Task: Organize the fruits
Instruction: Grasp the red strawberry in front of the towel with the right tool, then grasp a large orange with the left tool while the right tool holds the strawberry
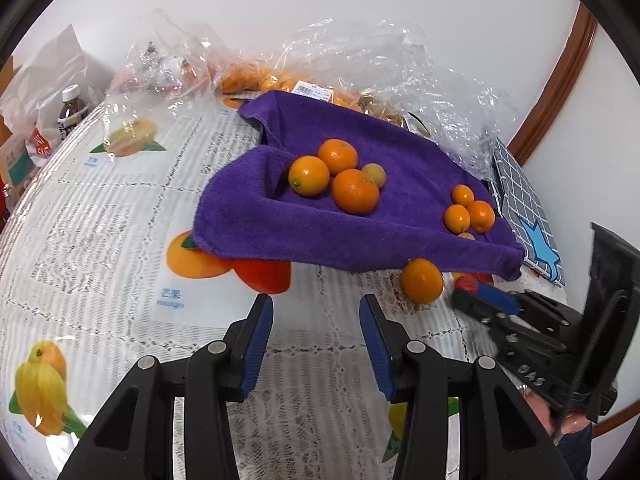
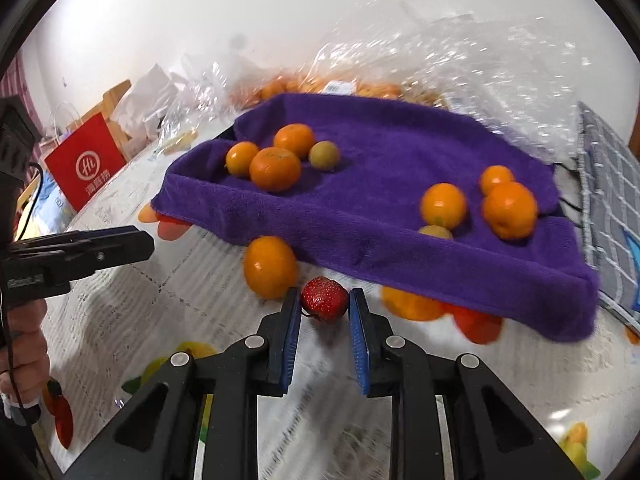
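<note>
Mostly, oranges (image 1: 338, 176) lie on purple towel (image 1: 400, 236).

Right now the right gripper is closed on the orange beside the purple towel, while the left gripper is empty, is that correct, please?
Not quite: the right gripper is closed on the strawberry, not the orange, which lies free beside it by the purple towel. The right wrist view shows this. The left gripper is empty.

A home: fruit-print tablecloth (image 1: 120, 208), shopping bags (image 2: 86, 166), drink bottle (image 1: 72, 110).
</note>
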